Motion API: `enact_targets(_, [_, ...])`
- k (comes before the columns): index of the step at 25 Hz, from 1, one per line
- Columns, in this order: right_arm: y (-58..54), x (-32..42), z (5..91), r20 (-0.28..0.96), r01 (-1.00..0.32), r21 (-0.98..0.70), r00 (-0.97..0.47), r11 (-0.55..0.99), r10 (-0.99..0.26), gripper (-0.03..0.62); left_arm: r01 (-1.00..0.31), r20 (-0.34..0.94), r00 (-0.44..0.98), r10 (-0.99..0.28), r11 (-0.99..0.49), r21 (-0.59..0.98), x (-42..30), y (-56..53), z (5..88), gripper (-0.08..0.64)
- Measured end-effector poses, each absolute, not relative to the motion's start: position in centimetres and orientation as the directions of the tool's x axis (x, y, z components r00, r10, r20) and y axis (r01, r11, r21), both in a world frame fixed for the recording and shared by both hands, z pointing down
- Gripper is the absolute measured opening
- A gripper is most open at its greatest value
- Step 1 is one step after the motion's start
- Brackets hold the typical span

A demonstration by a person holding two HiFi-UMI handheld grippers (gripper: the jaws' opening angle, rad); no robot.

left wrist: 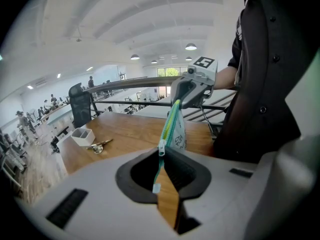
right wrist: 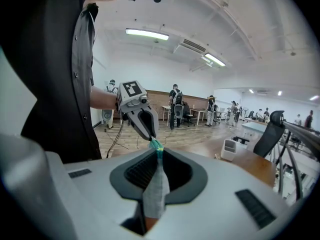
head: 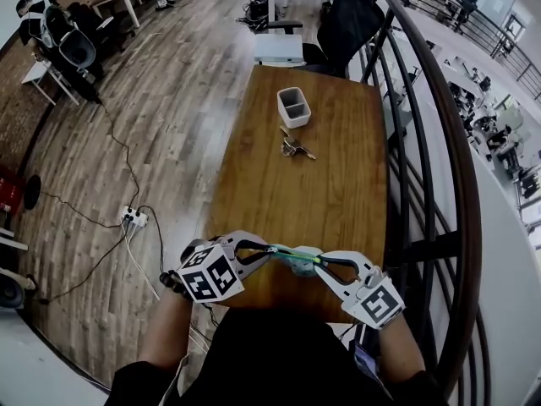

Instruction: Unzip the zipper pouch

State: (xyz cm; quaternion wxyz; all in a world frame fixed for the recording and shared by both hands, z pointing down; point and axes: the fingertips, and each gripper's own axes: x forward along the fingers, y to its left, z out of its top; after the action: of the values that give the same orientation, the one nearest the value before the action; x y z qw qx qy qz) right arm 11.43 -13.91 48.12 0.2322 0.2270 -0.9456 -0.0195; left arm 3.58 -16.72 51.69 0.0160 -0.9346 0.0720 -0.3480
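Over the near edge of the wooden table, a small pale zipper pouch is stretched between my two grippers. Its green and yellow zipper runs from my left gripper up to my right gripper. The left gripper is shut on the teal zipper pull, and the slider sits right at its tips. My right gripper is shut on the pouch's grey fabric end. In the right gripper view, the left gripper meets the teal zipper end.
A white two-compartment holder and a bunch of keys lie on the far half of the table. A dark railing runs along the right side. An office chair stands at the far end. A power strip with cables lies on the floor at left.
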Motion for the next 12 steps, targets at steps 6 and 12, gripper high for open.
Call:
enact_targets(6, [-13.48, 11.26, 48.21, 0.435, -0.421, 0.139, -0.787, 0.896, -0.437, 0.037, -0.122, 0.648, 0.747, -0.147, -0.989, -0.084, 2.95, -16.41, 51.53, 0.040])
enact_targets(12, [-13.48, 11.21, 48.19, 0.436, -0.417, 0.136, -0.789, 0.898, -0.433, 0.035, -0.120, 0.642, 0.754, -0.136, -0.990, -0.069, 2.76, -16.30, 51.69, 0.040])
